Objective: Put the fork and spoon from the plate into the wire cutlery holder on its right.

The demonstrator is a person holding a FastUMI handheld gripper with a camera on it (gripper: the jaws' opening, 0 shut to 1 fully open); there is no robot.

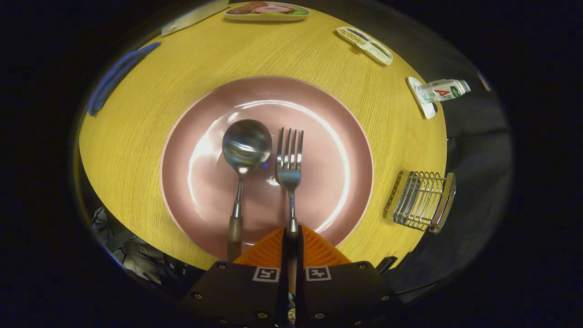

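Pink round ceramic plate [205, 114] on yellow wooden table [136, 136] held steel spoon [246, 146] and steel fork [289, 168], side by side. Gripper [291, 237] fingers pinched fork handle at plate's near rim. Wire cutlery holder [421, 200], empty, lay right of plate.

The gripper [291, 237] had its 2 fingers closed on the fork [289, 159], hiding most of its handle. The spoon [243, 155] handle's end passed behind 1 finger. The bottle [442, 90] label was too small to read.
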